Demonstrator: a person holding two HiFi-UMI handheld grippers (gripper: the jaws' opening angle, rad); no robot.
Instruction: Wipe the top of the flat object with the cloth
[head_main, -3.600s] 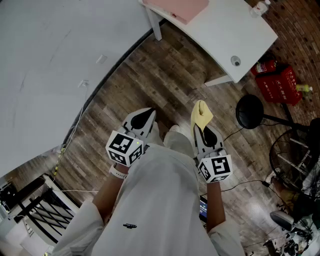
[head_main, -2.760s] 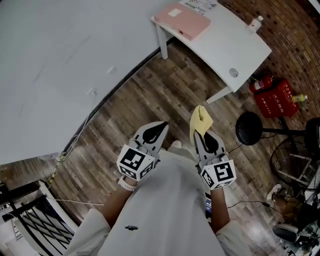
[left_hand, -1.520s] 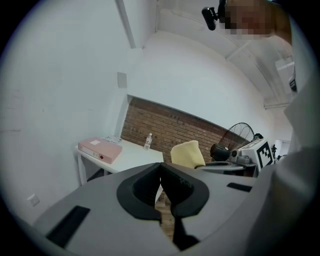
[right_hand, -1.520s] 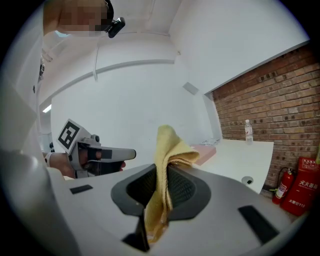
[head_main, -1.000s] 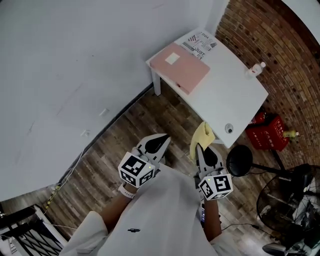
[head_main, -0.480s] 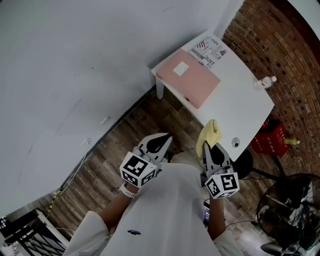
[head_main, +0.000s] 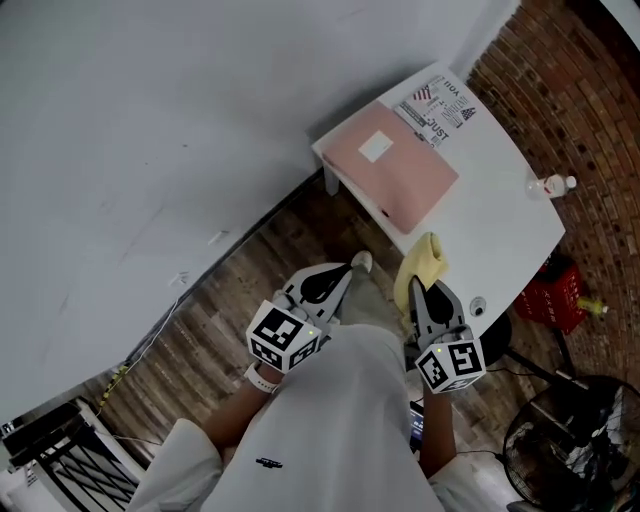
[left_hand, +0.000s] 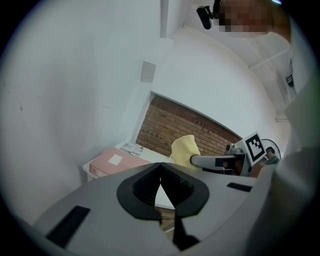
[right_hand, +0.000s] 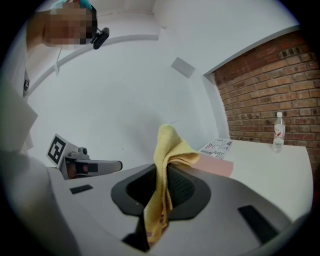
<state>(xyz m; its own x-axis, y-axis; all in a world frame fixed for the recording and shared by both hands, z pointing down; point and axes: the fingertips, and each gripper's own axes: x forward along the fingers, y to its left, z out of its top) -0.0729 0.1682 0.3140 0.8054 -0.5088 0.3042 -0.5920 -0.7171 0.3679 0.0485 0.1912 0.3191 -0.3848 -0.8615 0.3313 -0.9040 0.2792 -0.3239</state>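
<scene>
1. Headcount first: two grippers, one cloth, one pink flat object, one printed sheet, one small bottle.
2. Left gripper (head_main: 343, 271) has its jaws pressed together with nothing between them.
3. Right gripper (head_main: 419, 286) has its jaws pinching the yellow cloth (head_main: 424, 262). The cloth sticks up past the tips and flops over, and the rest of it hangs back down between the jaws.
4. The pink flat object (head_main: 400, 182) lies flat on the white surface (head_main: 505, 225), ahead of both sets of jaws and apart from the cloth. It's got a small white label on top.
5. The printed sheet (head_main: 441, 104) sits just beyond the pink thing, at the far corner. The bottle (right_hand: 278, 131) stands upright, off to the right of the right jaws.
6. Room-wise there's wood plank floor (head_main: 215, 315) under the jaws, a white wall (head_main: 150, 120) left of them and a brick wall (head_main: 590, 90) past the surface. A red box (head_main: 556, 300) is on the floor beside the surface.
</scene>
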